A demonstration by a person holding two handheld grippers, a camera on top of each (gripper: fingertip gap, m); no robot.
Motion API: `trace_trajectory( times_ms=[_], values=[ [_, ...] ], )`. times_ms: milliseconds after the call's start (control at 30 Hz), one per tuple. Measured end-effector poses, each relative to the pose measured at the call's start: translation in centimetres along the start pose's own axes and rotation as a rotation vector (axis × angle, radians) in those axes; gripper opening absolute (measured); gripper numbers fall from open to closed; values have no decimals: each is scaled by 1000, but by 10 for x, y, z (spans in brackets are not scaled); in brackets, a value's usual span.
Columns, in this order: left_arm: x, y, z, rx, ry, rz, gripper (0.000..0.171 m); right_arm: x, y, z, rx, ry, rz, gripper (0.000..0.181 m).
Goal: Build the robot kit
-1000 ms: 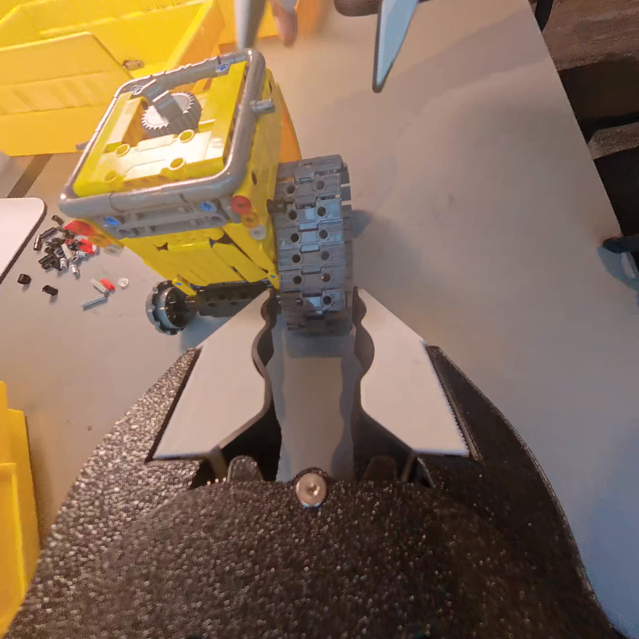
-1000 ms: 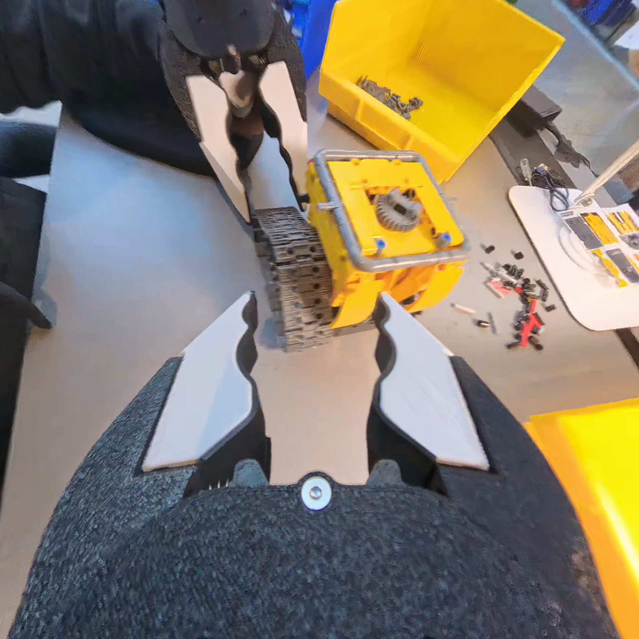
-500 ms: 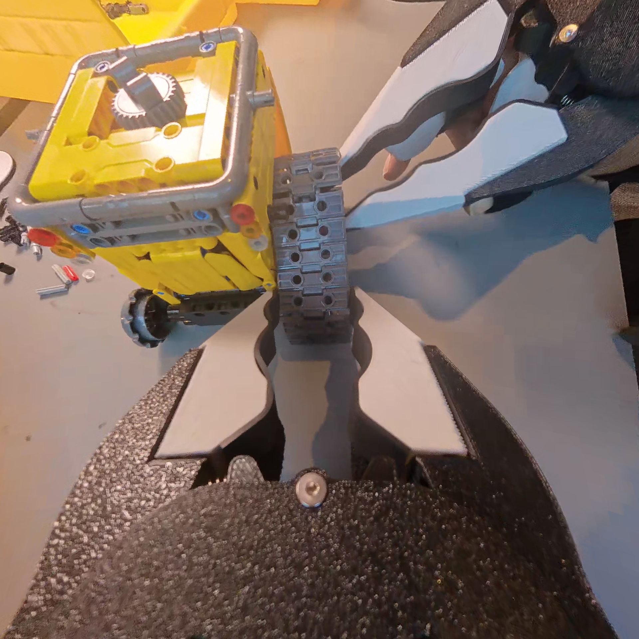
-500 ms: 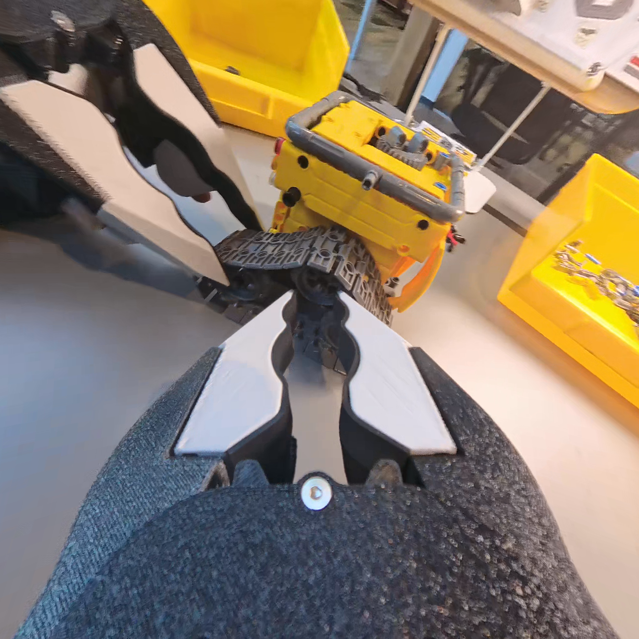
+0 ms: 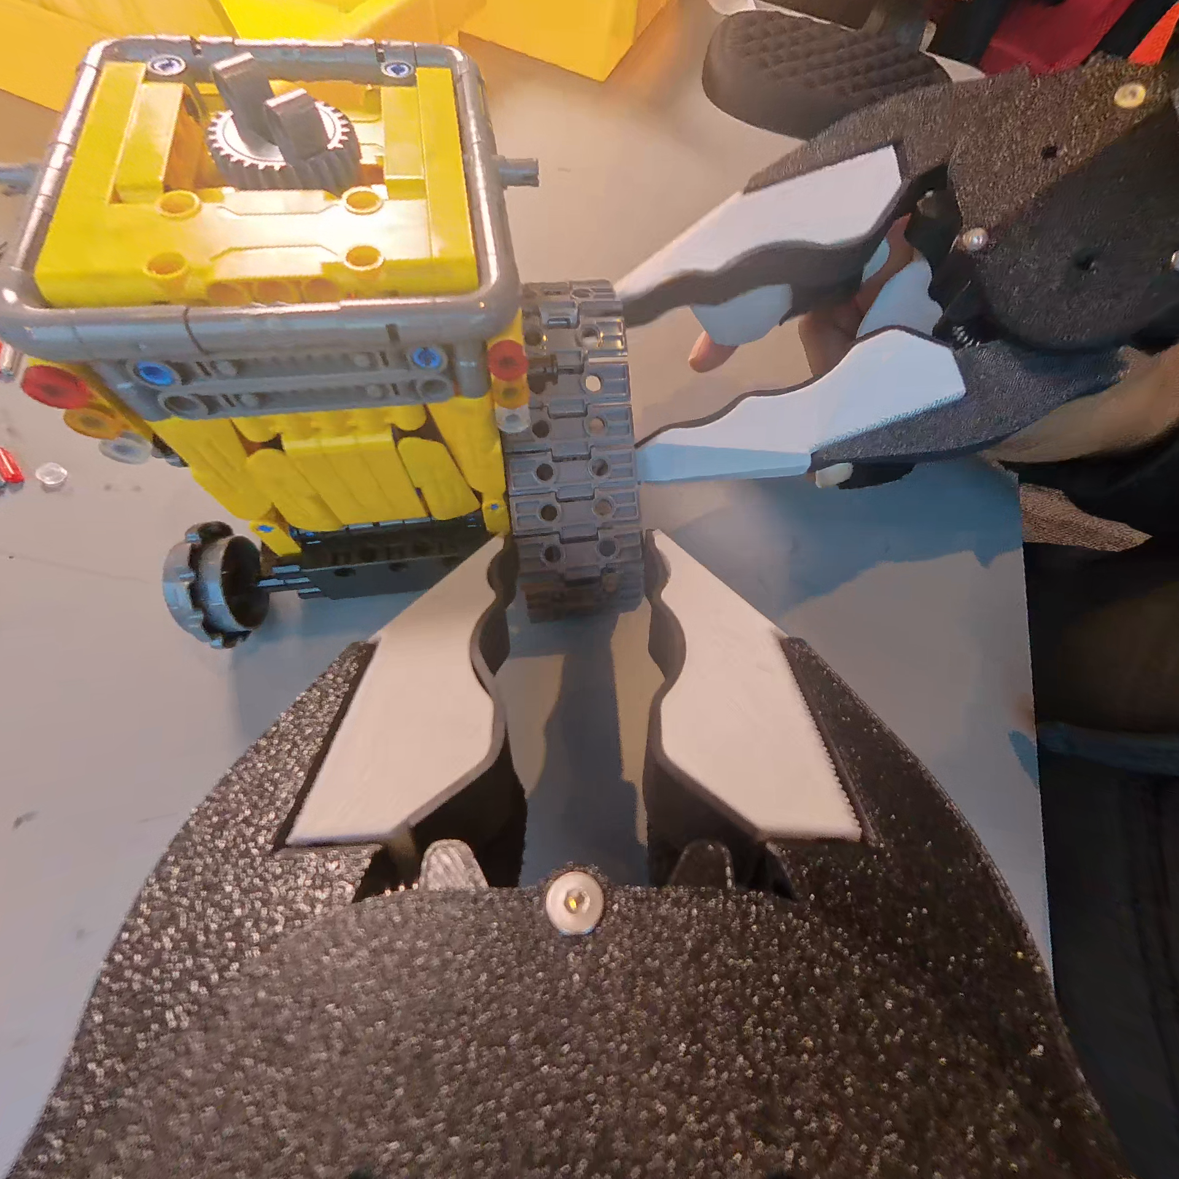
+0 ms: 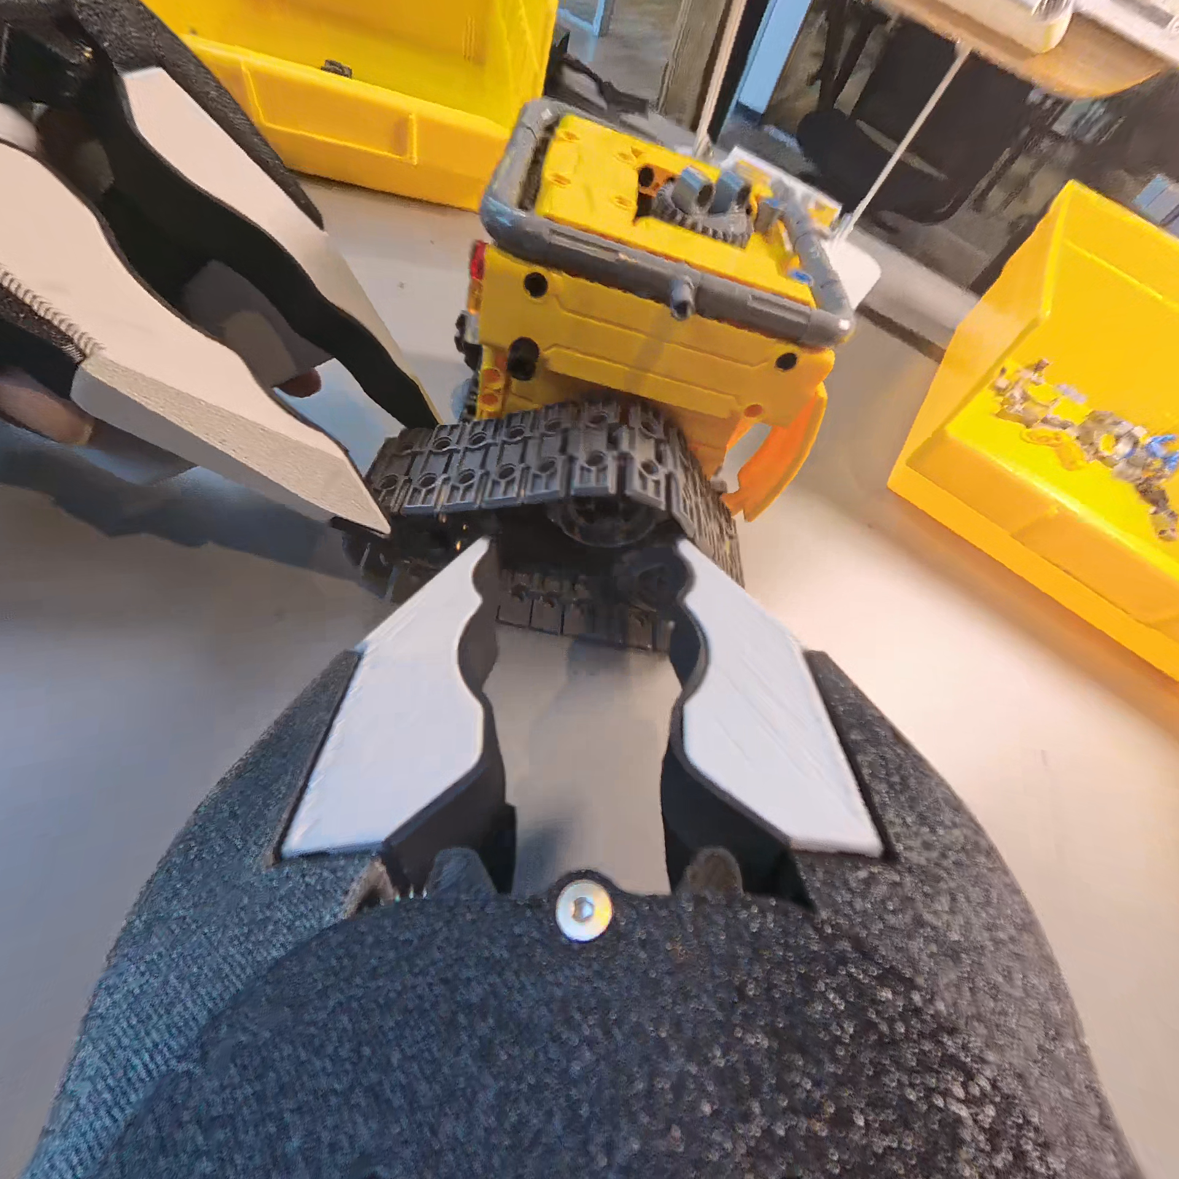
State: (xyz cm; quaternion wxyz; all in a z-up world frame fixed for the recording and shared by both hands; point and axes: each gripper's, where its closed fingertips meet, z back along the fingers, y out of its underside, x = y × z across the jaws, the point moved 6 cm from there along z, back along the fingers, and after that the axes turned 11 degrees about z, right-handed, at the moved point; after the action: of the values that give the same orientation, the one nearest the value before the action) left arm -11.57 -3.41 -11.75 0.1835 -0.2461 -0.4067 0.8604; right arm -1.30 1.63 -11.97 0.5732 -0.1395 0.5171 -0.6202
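One yellow brick-built toy vehicle (image 5: 268, 332) sits on the grey counter (image 5: 829, 638), grey rail frame round its top, one dark gear (image 5: 281, 147) in the roof opening. One grey tread belt (image 5: 577, 459) runs along its side; one loose-looking grey wheel (image 5: 214, 593) sticks out on an axle at its lower left. Small loose pieces, red and clear (image 5: 51, 475), lie at the far left edge.

Two grippers. Left gripper (image 5: 577, 561): jaws pinching the near end of the tread, one finger on each side, touching it. Right gripper (image 6: 584, 561): jaws spread around the tread's side, fingertips at the lower run near a black wheel hub (image 6: 600, 510); whether they press it, cannot tell. In the left wrist view it comes in from the right, both tips at the tread's outer face.

Right wrist view: two yellow bins, one (image 6: 357, 108) behind the left gripper, one (image 6: 1052, 408) at right with mixed small parts inside. Table legs (image 6: 906, 134) behind, blurred.
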Motion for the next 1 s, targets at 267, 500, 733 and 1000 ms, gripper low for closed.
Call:
trace_trajectory(
  times_ms=[267,500,733,1000],
  values=[
    [2,-25,36,-77,4,-77,44,-10,-4,-10,-46,-93,-154,51],
    [37,-65,50,-128,-190,-391,55,-16,-5,-19,-60,-72,-32,40],
    [41,-60,30,-116,-264,-524,38,-18,-2,-21,-109,27,339,40],
    [41,-59,30,-121,-267,-510,36,-12,6,-20,-161,236,889,37]
  ],
)
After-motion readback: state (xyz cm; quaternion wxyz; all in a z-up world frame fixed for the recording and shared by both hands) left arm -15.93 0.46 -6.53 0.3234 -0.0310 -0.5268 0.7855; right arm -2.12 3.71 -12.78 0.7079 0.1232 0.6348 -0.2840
